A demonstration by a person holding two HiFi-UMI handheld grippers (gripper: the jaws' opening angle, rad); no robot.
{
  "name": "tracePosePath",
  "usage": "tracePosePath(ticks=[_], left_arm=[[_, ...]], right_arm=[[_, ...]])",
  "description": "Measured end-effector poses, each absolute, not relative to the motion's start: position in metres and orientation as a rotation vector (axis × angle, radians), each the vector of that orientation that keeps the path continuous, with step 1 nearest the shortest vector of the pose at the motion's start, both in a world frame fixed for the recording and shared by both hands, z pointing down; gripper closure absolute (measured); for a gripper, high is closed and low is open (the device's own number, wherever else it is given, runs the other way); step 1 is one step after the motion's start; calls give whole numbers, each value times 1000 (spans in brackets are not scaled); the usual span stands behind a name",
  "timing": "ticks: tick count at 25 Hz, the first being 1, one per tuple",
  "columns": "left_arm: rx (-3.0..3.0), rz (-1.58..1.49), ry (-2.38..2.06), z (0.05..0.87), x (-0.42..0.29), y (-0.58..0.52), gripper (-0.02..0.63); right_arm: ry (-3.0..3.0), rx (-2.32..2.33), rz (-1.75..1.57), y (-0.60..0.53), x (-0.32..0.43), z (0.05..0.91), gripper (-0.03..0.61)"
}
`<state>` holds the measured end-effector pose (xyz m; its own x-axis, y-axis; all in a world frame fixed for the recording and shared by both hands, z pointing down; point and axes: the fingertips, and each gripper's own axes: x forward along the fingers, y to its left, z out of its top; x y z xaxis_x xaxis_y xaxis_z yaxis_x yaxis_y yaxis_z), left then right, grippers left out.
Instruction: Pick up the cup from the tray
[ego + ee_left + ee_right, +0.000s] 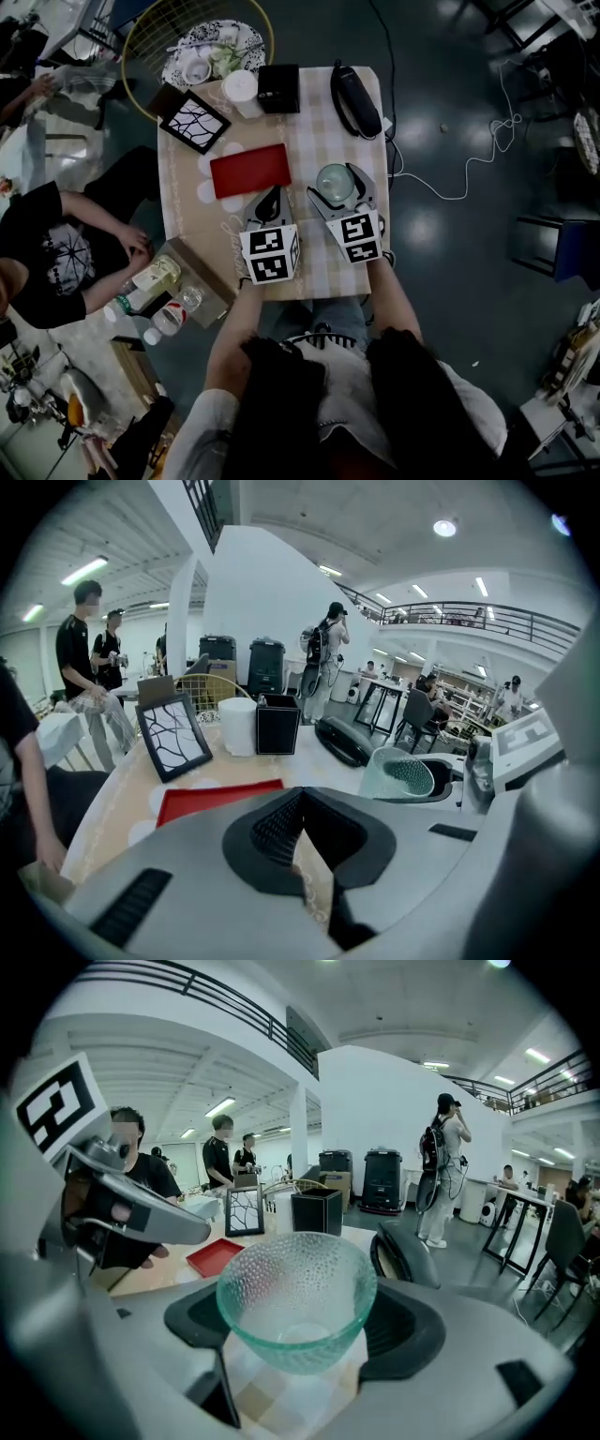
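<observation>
Two grippers sit over the checked table (314,131) at mid-frame in the head view. The right gripper (339,192) has its jaws spread wide on the pebbled glass cup (296,1288), pads against its sides. The cup is off the red tray (250,170), just to its right. The left gripper (270,197), near the tray's lower right corner, has its jaws pinched together on nothing.

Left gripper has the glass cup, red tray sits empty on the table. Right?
Not quite: wrong gripper. The right gripper has the glass cup between its jaws, as the right gripper view shows. The left gripper is shut with nothing in it. The red tray does sit empty on the table.
</observation>
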<state>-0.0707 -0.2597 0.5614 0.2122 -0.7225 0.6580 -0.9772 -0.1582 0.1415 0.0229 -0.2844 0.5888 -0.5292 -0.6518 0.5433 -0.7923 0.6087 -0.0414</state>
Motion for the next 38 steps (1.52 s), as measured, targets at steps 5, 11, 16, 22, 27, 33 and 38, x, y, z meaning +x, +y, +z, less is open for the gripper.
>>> tracePosePath(ticks=[5, 11, 16, 22, 27, 33, 38], left_arm=[[1969, 594, -1574, 564, -67, -265, 607], [1960, 554, -1555, 569, -64, -259, 607], [1939, 557, -1546, 574, -64, -252, 607], [1917, 575, -1550, 581, -72, -246, 607], [1921, 600, -1545, 583, -76, -242, 607], [1968, 611, -1544, 568, -70, -242, 607], [1998, 562, -1556, 545, -65, -243, 607]], right_arm=[[-2347, 1168, 417, -283, 33, 602, 178], [-2337, 1175, 430, -278, 37, 616, 178], [-2357, 1183, 411, -272, 38, 623, 178], [-2329, 1218, 354, -273, 40, 624, 178], [-2384, 1244, 414, -274, 44, 611, 176], [-2474, 1295, 380, -272, 48, 558, 176], [-2489, 1267, 356, -266, 44, 538, 176]])
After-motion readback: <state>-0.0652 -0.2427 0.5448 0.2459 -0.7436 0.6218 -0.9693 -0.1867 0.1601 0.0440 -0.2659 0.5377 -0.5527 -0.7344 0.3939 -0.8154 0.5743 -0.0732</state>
